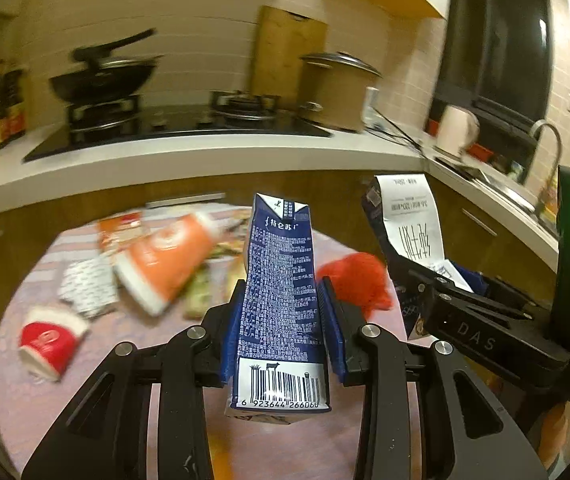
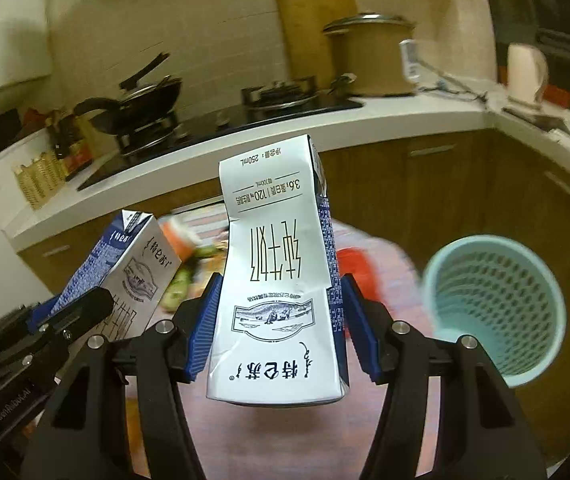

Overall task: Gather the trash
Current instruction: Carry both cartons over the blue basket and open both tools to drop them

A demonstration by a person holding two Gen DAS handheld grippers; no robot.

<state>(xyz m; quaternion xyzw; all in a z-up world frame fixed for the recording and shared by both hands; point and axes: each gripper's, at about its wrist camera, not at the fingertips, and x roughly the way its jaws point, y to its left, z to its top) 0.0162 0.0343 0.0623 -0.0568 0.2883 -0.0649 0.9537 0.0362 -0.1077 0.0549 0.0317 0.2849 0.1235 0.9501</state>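
So both hands are loaded right now. The left tongs (image 1: pixel 283 332) are pinching a dark blue milk carton (image 1: pixel 279 300) by its narrow sides, carton standing roughly upright with its long axis running straight out along the fingers, barcode end nearest the camera. The right tongs (image 2: pixel 279 328) are pinching a second carton (image 2: pixel 281 280), white face toward the camera and print upside down, same deal: long axis lined up with the fingers, a bit dented in the middle.

The bit that matters for the drop, I'd say: the teal mesh bin (image 2: pixel 497 308) sits off to the right of the right tongs, at the right edge of the round counter (image 1: pixel 285 440), near but not under either carton yet. The right hand is clearly the closer one; the left one is on the far side of it, so it probably goes second.

The leftover trash is spread toward the counter's far and left edges: an orange cup (image 1: pixel 165 258), a red cup (image 1: pixel 51 338), a red crumpled thing (image 1: pixel 355 280), all blurry.
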